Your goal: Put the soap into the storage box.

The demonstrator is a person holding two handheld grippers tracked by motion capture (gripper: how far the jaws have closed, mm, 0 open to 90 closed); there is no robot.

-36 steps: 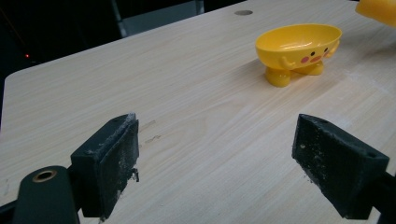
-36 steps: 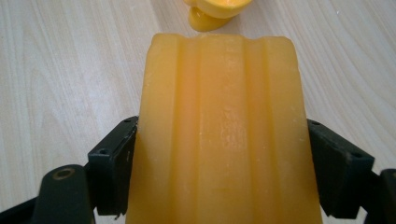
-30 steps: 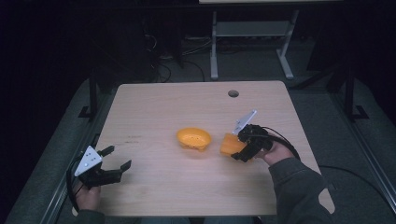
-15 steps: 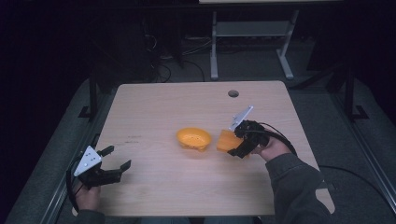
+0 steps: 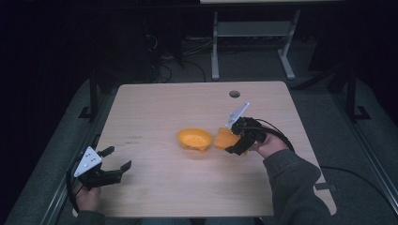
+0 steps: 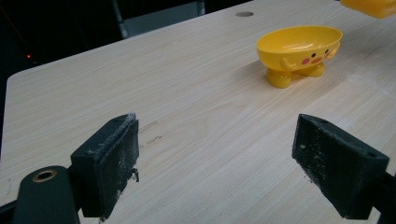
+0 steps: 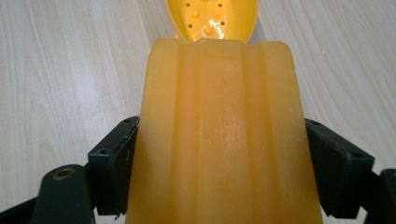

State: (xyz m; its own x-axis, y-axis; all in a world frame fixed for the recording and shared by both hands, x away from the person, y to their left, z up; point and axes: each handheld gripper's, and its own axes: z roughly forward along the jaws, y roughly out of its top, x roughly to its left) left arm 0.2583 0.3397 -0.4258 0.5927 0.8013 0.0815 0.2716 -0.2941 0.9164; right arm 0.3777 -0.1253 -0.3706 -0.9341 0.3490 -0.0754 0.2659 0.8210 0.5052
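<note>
On the left, the left gripper sits low near the table's front corner. Its two black jaws are spread wide with nothing between them. In the middle of the table stands a yellow dish on little feet, with a small face painted on its side. Just to its right, the right gripper pinches an orange bar of soap from both sides. The soap is up off the table, close beside the dish.

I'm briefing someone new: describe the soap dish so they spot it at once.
Look to the middle of the wooden table. The dish stands there, just left of the right gripper. It alone is a yellow footed bowl with a painted face.
</note>
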